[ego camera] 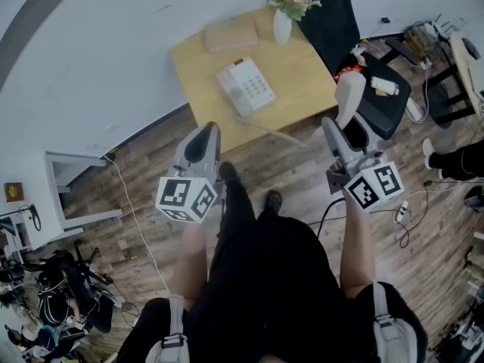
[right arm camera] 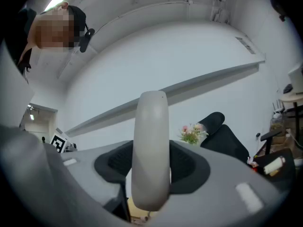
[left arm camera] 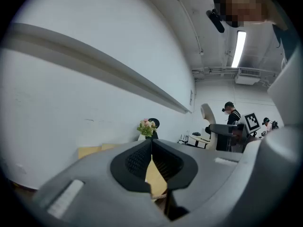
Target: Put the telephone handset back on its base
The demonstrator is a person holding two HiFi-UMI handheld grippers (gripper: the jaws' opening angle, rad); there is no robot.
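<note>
The white telephone base (ego camera: pixel 246 85) lies on the wooden table (ego camera: pixel 302 78), its cradle side bare. The white handset (ego camera: pixel 349 97) stands upright between the jaws of my right gripper (ego camera: pixel 345 136), off the table's right front corner; in the right gripper view the handset (right arm camera: pixel 150 150) fills the gap between the black pads. A curly cord (ego camera: pixel 278 132) runs from the base toward the handset. My left gripper (ego camera: pixel 205 141) hovers before the table's front edge, shut and empty; its pads (left arm camera: pixel 142 160) meet at the tips in the left gripper view.
A white vase of flowers (ego camera: pixel 283 23) and a flat tan box (ego camera: pixel 231 34) stand at the table's back. A black office chair (ego camera: pixel 382 104) with small items sits right of the table. Cables (ego camera: pixel 136 218) trail over the wooden floor. A white wall lies behind the table.
</note>
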